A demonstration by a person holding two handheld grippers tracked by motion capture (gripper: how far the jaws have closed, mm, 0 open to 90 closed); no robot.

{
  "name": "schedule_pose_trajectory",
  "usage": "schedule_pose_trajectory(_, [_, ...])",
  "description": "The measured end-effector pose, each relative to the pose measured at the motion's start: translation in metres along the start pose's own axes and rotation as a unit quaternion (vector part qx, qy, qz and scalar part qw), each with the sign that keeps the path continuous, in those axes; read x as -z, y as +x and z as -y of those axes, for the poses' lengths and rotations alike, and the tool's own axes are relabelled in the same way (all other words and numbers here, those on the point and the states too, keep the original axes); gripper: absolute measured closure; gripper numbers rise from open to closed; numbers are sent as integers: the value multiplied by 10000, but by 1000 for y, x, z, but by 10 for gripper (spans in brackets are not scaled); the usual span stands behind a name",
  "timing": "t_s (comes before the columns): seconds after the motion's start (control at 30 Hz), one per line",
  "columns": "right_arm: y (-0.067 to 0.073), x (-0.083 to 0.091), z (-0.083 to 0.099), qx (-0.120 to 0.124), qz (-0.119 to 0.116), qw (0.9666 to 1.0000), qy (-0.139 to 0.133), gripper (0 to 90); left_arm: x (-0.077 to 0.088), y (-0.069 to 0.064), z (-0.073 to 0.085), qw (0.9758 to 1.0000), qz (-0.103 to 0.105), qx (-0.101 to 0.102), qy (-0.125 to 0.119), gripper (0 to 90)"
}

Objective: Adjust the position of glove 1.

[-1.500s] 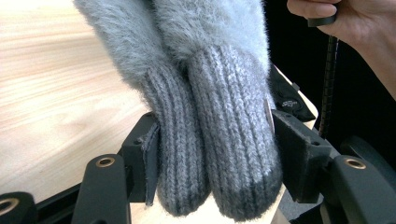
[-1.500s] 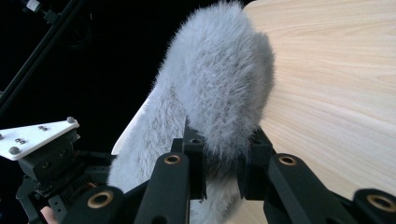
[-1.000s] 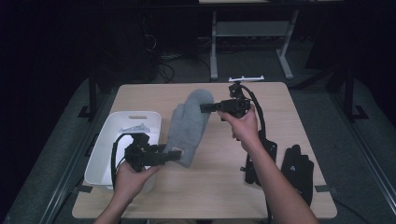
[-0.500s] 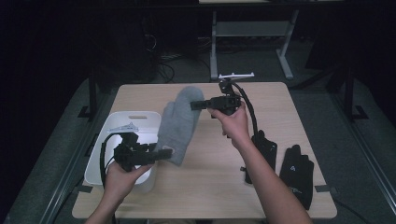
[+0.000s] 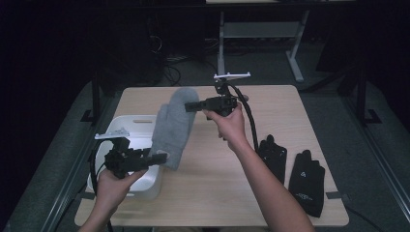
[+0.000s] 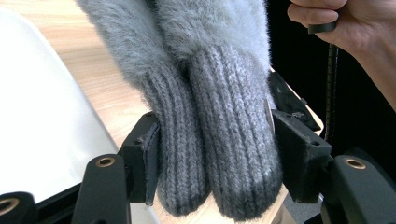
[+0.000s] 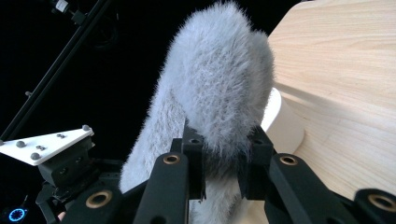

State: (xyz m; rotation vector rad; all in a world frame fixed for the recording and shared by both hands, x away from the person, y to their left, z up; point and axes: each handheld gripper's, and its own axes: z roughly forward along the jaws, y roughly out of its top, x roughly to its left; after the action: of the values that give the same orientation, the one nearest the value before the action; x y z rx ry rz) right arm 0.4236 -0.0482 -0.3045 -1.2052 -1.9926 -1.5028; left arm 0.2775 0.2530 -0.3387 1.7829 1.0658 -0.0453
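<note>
A: Grey mittens (image 5: 172, 126) held clear of the bench (image 5: 290, 121), stretched between both tools. Left hand-held gripper (image 5: 155, 157) pinching the ribbed cuffs (image 6: 219, 154), two cuffs side by side between the pads in the left gripper view. Right hand-held gripper (image 5: 189, 106) clamped on the fuzzy fingertip end (image 7: 219, 93).

B: Position relative to the white bin (image 5: 126, 126)?

A: Cuff end over the bin's near right corner, tip end raised toward the far middle of the bench. Black gloves (image 5: 305, 180) lying flat at the right edge, well apart, untouched.

B: Step in hand, as judged?

A: Probably carrying the mitten pair across to drop in the bin. Not yet inside.

B: Notes for doing it well?

A: Keep both pinches firm until the pair hangs fully over the opening. Bring the right end down and leftward so the length folds into the bin rather than draping over the rim. Lower the cuffs first, then feed the tip end in after. Release the right side first, left last, so the cuffs settle on the bottom.

B: Risks?

A: Fuzzy pile slippery; grip at the tip looks shallow in the right gripper view, so avoid jerks. Both cuffs sharing one pinch: one could slide out if pressure eases. Watch the trailing cable near the bin rim.
</note>
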Motion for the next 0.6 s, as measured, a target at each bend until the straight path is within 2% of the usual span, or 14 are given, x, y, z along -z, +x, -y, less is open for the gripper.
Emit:
schedule_pose_trajectory(0.37, [7,-12,-4,26,-73,10000,21,750,13,4,1,9999,-98,9,-42,393])
schedule_pose_trajectory(0.6, [13,-22,-7,88,-108,9999,63,749,23,10,3,9999,-92,62,-81,393])
